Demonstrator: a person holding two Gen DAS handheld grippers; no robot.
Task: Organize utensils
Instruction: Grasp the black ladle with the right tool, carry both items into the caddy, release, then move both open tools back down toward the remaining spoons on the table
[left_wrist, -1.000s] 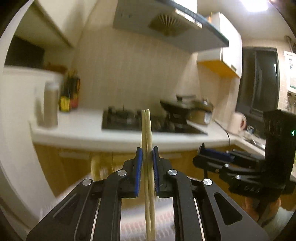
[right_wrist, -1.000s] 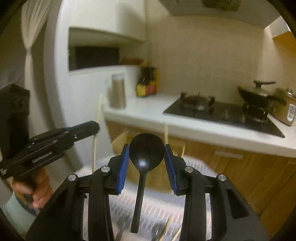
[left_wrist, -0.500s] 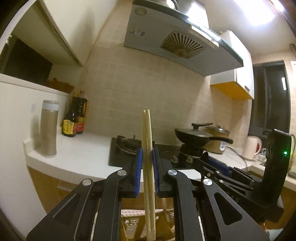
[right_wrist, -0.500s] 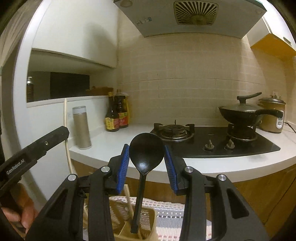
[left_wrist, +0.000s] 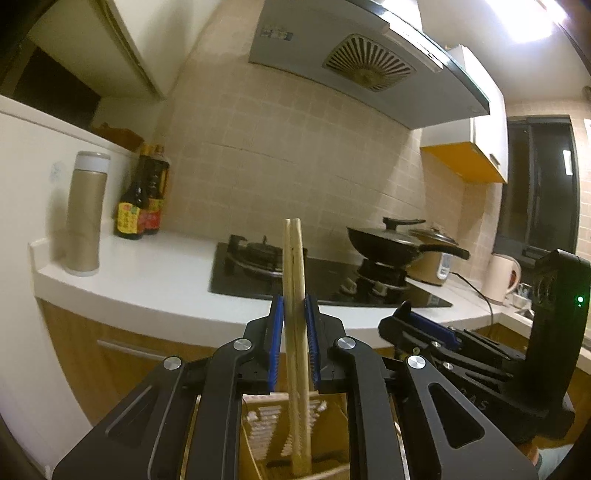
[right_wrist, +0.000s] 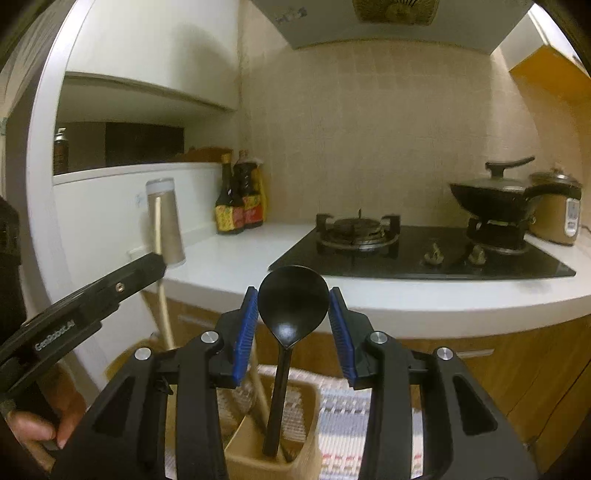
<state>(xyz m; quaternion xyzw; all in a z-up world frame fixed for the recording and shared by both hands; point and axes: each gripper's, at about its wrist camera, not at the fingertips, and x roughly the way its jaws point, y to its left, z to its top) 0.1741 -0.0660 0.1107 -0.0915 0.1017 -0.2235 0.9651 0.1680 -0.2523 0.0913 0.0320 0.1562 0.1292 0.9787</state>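
Observation:
My left gripper (left_wrist: 294, 306) is shut on a pair of pale wooden chopsticks (left_wrist: 293, 266) held upright, their lower ends reaching down into a beige utensil holder (left_wrist: 258, 421). In the right wrist view, a black spoon (right_wrist: 291, 310) stands bowl-up with its handle inside the same holder (right_wrist: 251, 458). My right gripper (right_wrist: 293, 293) flanks the spoon's bowl; its jaws are opening and a thin gap shows on each side. The left gripper (right_wrist: 147, 266) and its chopsticks (right_wrist: 162, 295) appear at the left there; the right gripper (left_wrist: 424, 325) shows at the right of the left wrist view.
The holder stands on a striped mat (right_wrist: 347, 417) in front of a white counter (right_wrist: 236, 266). On the counter are a gas hob (right_wrist: 358, 232), a black wok (right_wrist: 491, 199), a rice cooker (right_wrist: 557, 214), sauce bottles (right_wrist: 240, 206) and a metal flask (right_wrist: 166, 221). A hand (right_wrist: 40, 424) grips the left tool.
Both grippers have come down over the holder. The spoon's handle and the chopstick ends now sit inside it. The right jaws have spread away from the spoon's bowl.

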